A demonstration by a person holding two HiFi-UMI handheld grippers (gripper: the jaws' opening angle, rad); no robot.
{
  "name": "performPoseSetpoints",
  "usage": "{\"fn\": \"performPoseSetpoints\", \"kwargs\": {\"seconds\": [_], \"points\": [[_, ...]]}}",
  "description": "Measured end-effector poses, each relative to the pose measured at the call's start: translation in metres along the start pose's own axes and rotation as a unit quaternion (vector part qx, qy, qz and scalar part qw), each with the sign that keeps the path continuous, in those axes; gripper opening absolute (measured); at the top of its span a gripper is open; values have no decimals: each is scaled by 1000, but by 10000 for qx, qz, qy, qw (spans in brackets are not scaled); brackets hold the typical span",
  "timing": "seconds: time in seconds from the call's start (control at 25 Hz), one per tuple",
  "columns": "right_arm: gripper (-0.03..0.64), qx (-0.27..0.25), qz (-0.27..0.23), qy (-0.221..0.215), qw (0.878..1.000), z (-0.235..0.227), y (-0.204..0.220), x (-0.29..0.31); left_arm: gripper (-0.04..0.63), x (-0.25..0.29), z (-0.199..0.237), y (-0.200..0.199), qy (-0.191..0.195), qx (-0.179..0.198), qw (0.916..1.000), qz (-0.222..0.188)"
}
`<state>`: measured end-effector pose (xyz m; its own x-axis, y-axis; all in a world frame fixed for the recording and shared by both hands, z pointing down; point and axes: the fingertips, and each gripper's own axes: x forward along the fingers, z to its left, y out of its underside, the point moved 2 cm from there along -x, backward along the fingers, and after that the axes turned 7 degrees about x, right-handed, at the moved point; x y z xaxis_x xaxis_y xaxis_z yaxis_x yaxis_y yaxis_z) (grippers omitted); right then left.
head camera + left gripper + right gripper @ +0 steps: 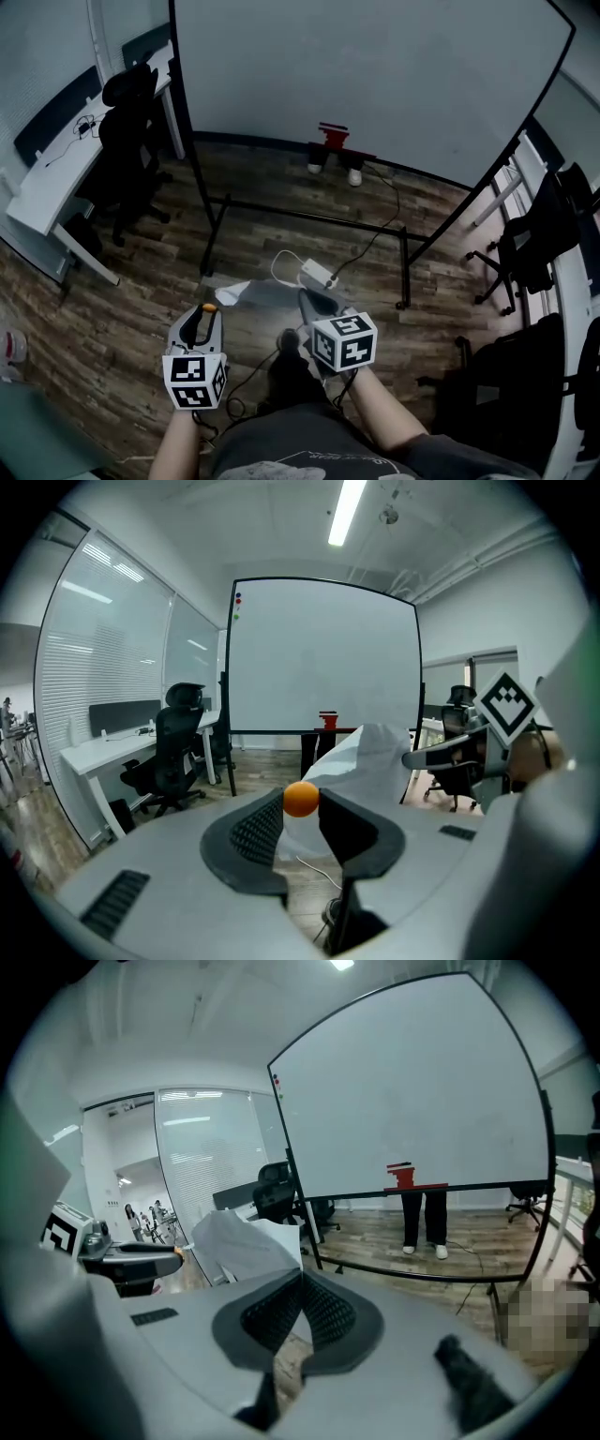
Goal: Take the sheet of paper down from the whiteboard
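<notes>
The white sheet of paper [246,292] hangs crumpled in front of me, off the large whiteboard [375,75], which stands bare a few steps away. My right gripper [306,302] is shut on one edge of the paper [239,1241], a strip of which runs between the closed jaws. My left gripper [208,313] holds a small orange round magnet [301,799] pinched at its tips, just left of the paper [370,761]. Both grippers point at the whiteboard [323,658] from well back.
The whiteboard's black stand bar [309,216] crosses the wooden floor ahead. A white power strip [317,275] with cables lies near my feet. A black office chair [131,141] and white desk [52,173] stand at left, another chair [530,244] at right. A person's legs [333,161] show behind the board.
</notes>
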<state>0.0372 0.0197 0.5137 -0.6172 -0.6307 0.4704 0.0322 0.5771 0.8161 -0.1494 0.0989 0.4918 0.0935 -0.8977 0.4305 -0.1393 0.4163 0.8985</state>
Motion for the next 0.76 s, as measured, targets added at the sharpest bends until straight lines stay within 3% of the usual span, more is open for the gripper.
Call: {"fn": "performPoseSetpoints", "kwargs": {"seconds": [0.4,0.76], "points": [[21,44,-94,198,9997,14,38,-60,124,-59,-26,21,100,88,9998,-122],[21,-51,-105,239,9996,21,52,-77,124,-70,-34,23,182,163,9994,-229]]}}
